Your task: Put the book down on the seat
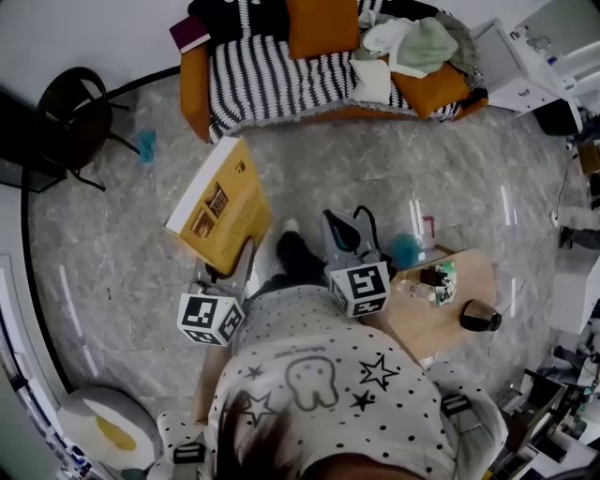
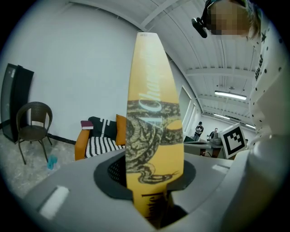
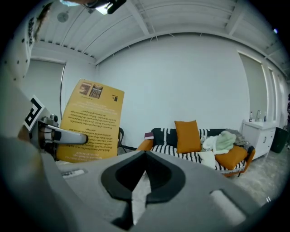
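Carry step, I'd say: left gripper point(image 1: 232, 266) clamped on the tall yellow paperback book point(image 1: 220, 204); right gripper point(image 1: 343, 232) closed (nothing in it). Next: reach the black-and-white striped, orange-armed sofa seat point(image 1: 272, 77) and lay the book flat.

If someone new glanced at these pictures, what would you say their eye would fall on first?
The large yellow book stands out first, clamped by its lower edge in the left tongs and raised over the grey floor, left of centre in the head view. Next comes the orange sofa at the top of that view, draped in black-and-white stripes with an orange cushion on it.
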